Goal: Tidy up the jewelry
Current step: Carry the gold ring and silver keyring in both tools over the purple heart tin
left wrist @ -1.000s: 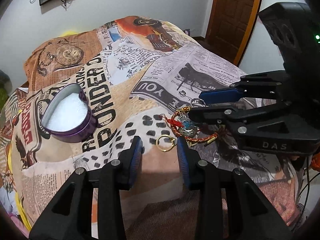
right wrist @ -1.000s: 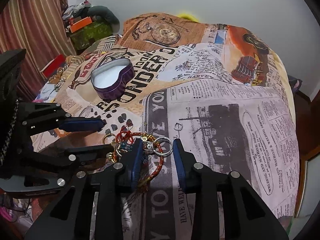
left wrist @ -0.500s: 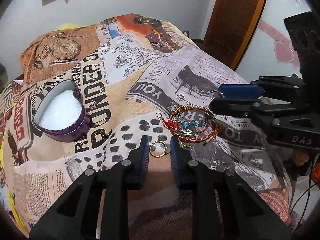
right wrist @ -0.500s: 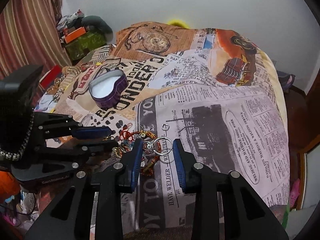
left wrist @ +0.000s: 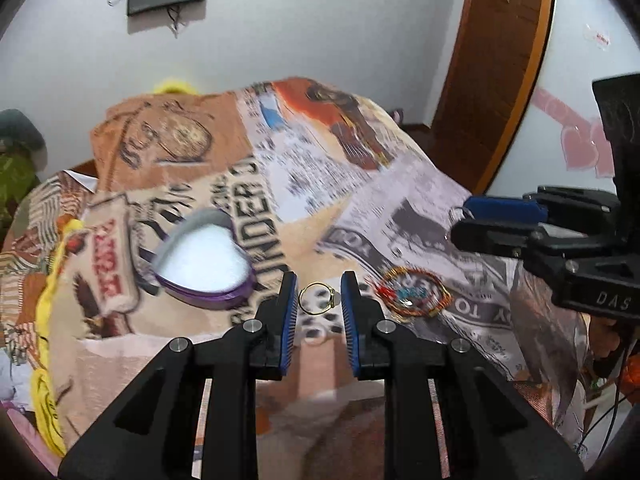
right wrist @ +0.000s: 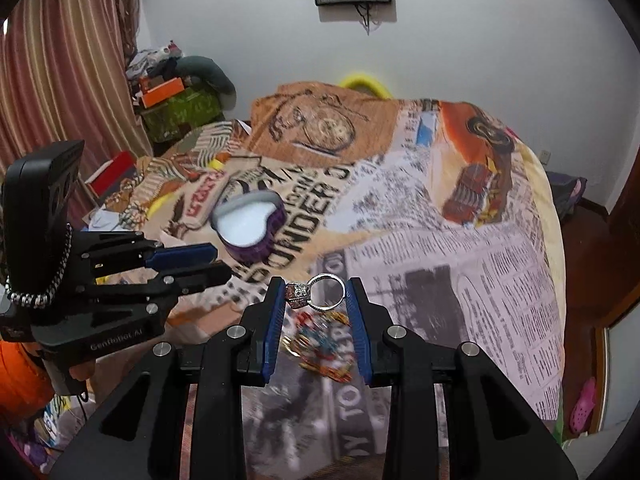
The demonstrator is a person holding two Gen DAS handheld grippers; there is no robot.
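Silver ring (right wrist: 326,291) w/ stone leftward, clamped crosswise in right hand-held gripper (right wrist: 316,294).

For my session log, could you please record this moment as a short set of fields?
left claw: shut on gold ring, lifted off the bedspread
right claw: shut on silver ring with large stone, lifted
container: purple heart-shaped tin, open, white lining, nothing visible inside
left on bed: red-and-gold bracelet with charms
surface: newspaper-print bedspread
image quality: motion blur
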